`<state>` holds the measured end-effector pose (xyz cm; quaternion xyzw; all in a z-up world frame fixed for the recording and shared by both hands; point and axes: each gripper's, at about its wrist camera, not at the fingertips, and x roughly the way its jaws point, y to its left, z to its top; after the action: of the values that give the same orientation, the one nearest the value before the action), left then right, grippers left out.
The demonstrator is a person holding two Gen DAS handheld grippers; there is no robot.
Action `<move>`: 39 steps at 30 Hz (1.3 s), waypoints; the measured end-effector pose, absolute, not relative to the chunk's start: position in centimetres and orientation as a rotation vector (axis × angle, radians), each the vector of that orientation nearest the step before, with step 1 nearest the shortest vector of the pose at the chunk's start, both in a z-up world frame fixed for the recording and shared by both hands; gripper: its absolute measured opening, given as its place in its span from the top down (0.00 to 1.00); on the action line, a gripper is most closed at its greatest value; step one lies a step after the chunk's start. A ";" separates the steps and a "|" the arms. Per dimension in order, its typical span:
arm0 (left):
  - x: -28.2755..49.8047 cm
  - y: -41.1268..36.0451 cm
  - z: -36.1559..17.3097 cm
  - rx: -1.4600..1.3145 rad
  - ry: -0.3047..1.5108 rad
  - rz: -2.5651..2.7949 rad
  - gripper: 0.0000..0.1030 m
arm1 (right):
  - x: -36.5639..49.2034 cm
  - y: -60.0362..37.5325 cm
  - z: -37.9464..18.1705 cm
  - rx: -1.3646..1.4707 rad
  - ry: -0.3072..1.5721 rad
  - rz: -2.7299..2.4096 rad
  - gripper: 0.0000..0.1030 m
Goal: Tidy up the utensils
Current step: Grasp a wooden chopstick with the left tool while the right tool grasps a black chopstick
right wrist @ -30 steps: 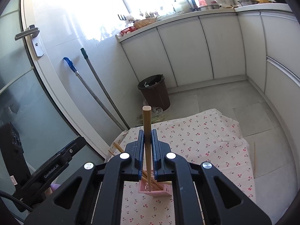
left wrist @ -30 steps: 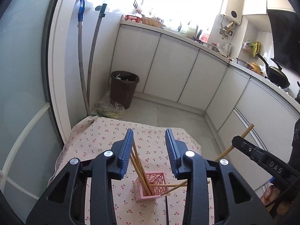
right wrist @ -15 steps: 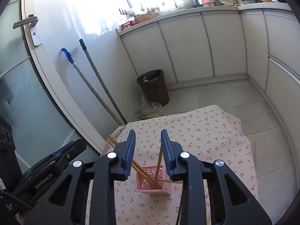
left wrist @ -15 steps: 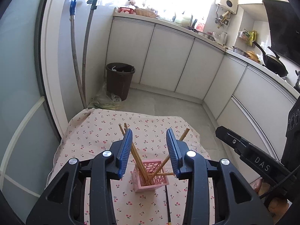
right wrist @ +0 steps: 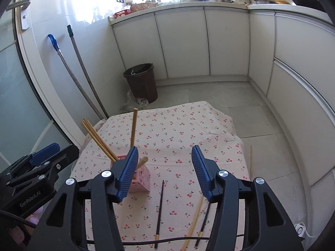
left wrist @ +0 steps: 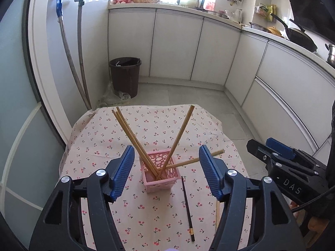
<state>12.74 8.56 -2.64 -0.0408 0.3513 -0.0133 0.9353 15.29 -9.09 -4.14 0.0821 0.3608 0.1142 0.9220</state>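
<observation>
A pink lattice holder (left wrist: 160,174) stands on the cherry-print tablecloth (left wrist: 161,123) with several wooden chopsticks (left wrist: 130,135) leaning in it. My left gripper (left wrist: 165,174) is open, its blue pads either side of the holder, above it. My right gripper (right wrist: 163,172) is open and empty, to the right of the holder (right wrist: 142,179). A black chopstick (right wrist: 159,206), a wooden chopstick (right wrist: 193,221) and a second black one (right wrist: 204,226) lie loose on the cloth under the right gripper. The black chopstick also shows in the left wrist view (left wrist: 187,199).
A brown bin (left wrist: 125,75) and two mop handles (left wrist: 71,62) stand by the wall beyond the table. White cabinets (left wrist: 178,48) run along the back and right. A black cable (right wrist: 146,241) crosses the near edge of the cloth. A thin stick (right wrist: 250,158) lies off the table's right edge.
My right gripper let go of the wooden chopstick into the holder, opened wide and pulled back to the right. My left gripper opened wider and drew back above the holder.
</observation>
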 end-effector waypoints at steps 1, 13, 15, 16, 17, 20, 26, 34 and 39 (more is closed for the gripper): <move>12.7 8.3 -3.2 -0.081 0.734 -0.029 0.31 | 15.0 -9.7 -4.4 0.177 0.746 0.223 0.31; 12.9 0.9 -14.9 0.058 1.071 -0.173 0.11 | 12.5 -22.2 -9.1 0.334 0.903 0.026 0.12; 12.9 -0.9 -16.2 0.106 1.076 -0.192 0.11 | 12.5 -23.9 -9.4 0.404 0.918 0.019 0.12; 13.1 -1.7 -17.0 0.130 1.086 -0.194 0.11 | 12.5 -24.5 -9.4 0.429 0.922 0.021 0.12; 13.4 -2.4 -17.8 0.147 1.102 -0.191 0.11 | 12.5 -25.0 -9.6 0.451 0.930 0.027 0.12; 14.7 -3.7 -19.4 0.151 1.140 -0.184 0.11 | 12.5 -25.7 -10.2 0.494 0.955 0.032 0.12; 18.6 -7.1 -20.8 0.220 1.167 -0.182 0.12 | 13.0 -25.7 -11.1 0.514 0.993 0.056 0.12; 24.0 -8.2 -23.1 0.181 1.253 -0.155 0.54 | 13.8 -26.8 -12.6 0.584 1.036 0.052 0.12; 25.4 -8.2 -24.8 0.171 1.288 -0.153 0.64 | 14.3 -27.0 -13.5 0.616 1.064 0.054 0.12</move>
<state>25.37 -8.17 -24.77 0.0796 0.5990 -0.0712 0.7936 14.27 -27.05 -13.49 0.2888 0.4992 0.0251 0.8165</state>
